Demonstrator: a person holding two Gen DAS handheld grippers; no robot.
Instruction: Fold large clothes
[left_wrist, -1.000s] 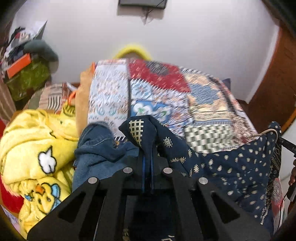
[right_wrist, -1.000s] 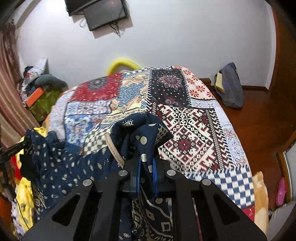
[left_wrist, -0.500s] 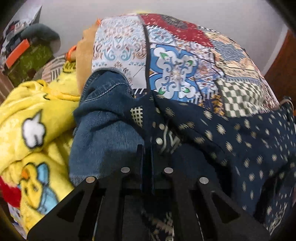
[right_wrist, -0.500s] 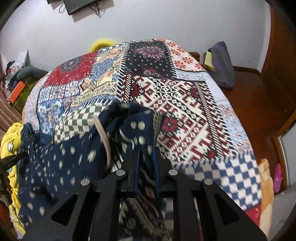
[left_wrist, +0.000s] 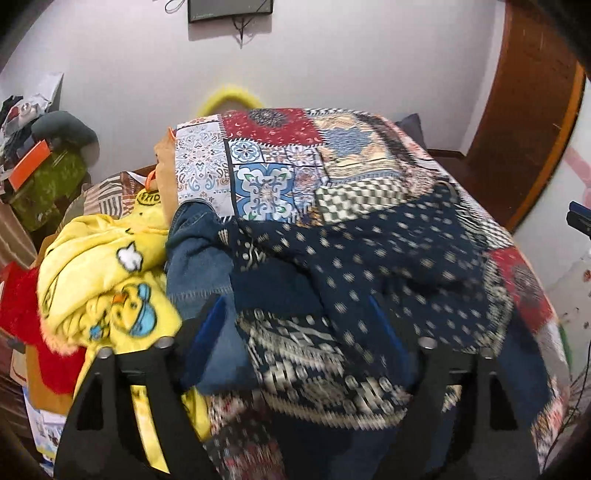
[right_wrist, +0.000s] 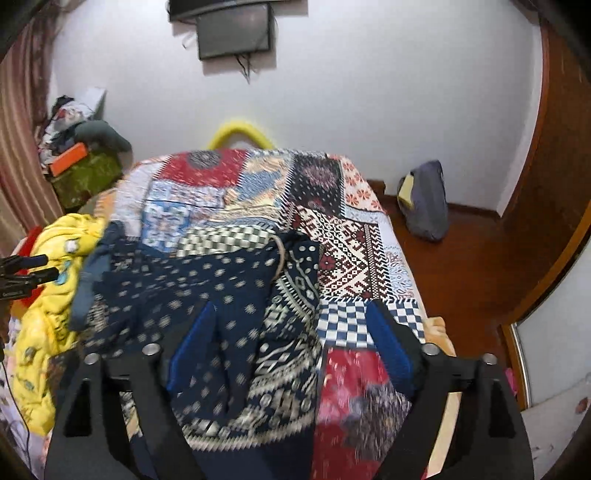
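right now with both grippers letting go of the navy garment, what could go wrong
The navy dotted garment lies rumpled on the patchwork bedspread, so the fold may set crooked. Its left edge overlaps the denim piece beside the yellow blanket; the opening left gripper could snag those next.

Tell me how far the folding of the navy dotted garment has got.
Early stage. Done: the navy dotted garment lies on the patchwork bedspread, still rumpled. In hand: nothing; left gripper and right gripper jaws are opening, clear of the cloth. Left: smoothing and all folds, plus the denim piece and yellow blanket.
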